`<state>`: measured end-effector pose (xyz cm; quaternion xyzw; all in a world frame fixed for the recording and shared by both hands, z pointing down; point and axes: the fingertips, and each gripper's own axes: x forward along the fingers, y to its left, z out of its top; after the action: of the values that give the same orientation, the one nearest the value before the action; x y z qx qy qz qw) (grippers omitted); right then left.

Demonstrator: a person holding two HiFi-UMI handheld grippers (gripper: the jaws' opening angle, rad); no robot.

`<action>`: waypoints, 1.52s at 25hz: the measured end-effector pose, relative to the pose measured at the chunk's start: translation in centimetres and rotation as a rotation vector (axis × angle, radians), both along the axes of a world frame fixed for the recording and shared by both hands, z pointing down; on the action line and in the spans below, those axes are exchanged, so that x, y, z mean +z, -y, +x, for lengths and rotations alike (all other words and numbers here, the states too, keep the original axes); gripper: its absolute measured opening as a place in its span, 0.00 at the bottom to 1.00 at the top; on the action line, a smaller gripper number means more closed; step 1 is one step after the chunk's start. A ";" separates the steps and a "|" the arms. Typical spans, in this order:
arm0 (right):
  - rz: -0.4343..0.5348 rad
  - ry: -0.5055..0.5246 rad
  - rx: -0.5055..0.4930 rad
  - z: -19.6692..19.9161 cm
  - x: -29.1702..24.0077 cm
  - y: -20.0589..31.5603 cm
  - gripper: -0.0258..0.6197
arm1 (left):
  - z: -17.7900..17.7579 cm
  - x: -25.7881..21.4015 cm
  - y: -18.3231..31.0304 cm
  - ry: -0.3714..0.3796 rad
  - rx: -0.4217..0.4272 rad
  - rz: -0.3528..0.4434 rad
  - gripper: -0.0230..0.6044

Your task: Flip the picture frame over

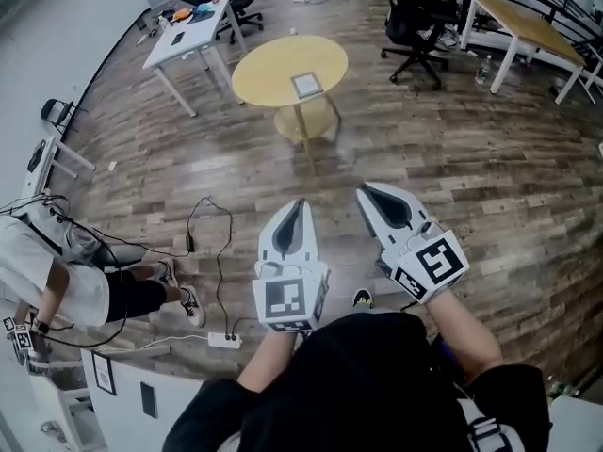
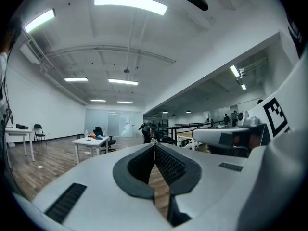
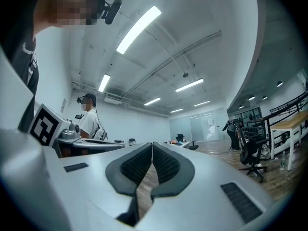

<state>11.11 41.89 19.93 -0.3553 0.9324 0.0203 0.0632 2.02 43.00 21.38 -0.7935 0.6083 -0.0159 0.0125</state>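
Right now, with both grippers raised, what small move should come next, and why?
Probably step toward the round yellow wooden table, bringing both grippers nearer. The small square grey-rimmed picture frame lies flat on it, well ahead of the left gripper and right gripper, whose jaws are shut and empty; it looks out of reach from here.

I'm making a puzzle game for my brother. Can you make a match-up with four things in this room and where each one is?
Things:
1. small square grey picture frame
2. round yellow wooden table
3. white rectangular desk
4. black office chair on wheels

Places:
A. top left of the head view
B. top right, beside the light wooden desk
C. lying flat on the round table
D. standing in the middle of the brown plank floor

Pairs: 1-C, 2-D, 3-A, 4-B
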 end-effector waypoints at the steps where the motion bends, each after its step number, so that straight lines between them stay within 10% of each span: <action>1: -0.004 0.003 0.002 0.8 0.0 1.2 0.07 | 0.5 0.1 1.1 0.003 -0.006 -0.006 0.07; 18: -0.116 0.082 -0.023 4.8 3.1 12.7 0.07 | 2.4 3.3 10.7 0.045 -0.092 -0.108 0.07; 38: -0.218 0.087 0.018 -1.5 5.1 27.4 0.07 | -2.7 5.1 25.5 0.030 -0.021 -0.180 0.07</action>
<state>9.62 14.53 25.05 -0.3689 0.9223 -0.0960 0.0644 -0.65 17.54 26.45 -0.7847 0.6124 -0.0827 -0.0499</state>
